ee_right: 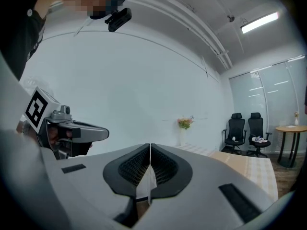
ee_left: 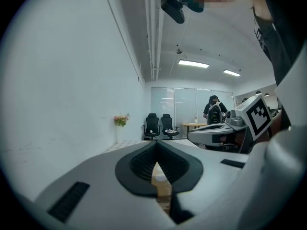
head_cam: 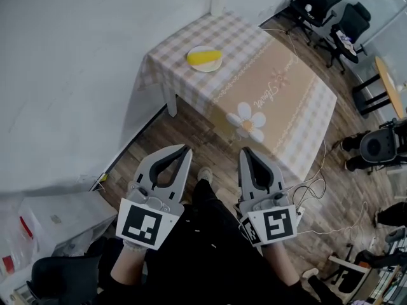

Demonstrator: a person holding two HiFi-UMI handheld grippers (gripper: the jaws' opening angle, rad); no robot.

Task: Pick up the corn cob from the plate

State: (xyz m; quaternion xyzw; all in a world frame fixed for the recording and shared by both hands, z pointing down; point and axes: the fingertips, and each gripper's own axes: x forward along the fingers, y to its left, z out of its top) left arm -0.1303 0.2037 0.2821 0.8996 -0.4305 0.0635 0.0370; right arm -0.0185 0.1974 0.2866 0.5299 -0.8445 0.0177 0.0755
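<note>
A yellow corn cob point(head_cam: 205, 57) lies on a small white plate point(head_cam: 196, 65) near the far left corner of a table with a checked cloth point(head_cam: 267, 88), seen in the head view. My left gripper point(head_cam: 189, 149) and right gripper point(head_cam: 242, 150) are held side by side over the wooden floor, well short of the table's near edge, both pointing toward it. Both are shut with nothing between the jaws. In the left gripper view the left gripper point(ee_left: 157, 143) has its tips together, and in the right gripper view the right gripper point(ee_right: 150, 145) does too. The corn is hidden in both gripper views.
A white wall point(head_cam: 76, 75) runs along the left. Office chairs point(head_cam: 331, 11) and a round table point(head_cam: 388, 84) stand beyond the table at right. Cables point(head_cam: 318, 189) trail on the floor at right. A vase of flowers point(ee_right: 183, 123) stands at the table's far end. A person point(ee_left: 214, 110) stands far back.
</note>
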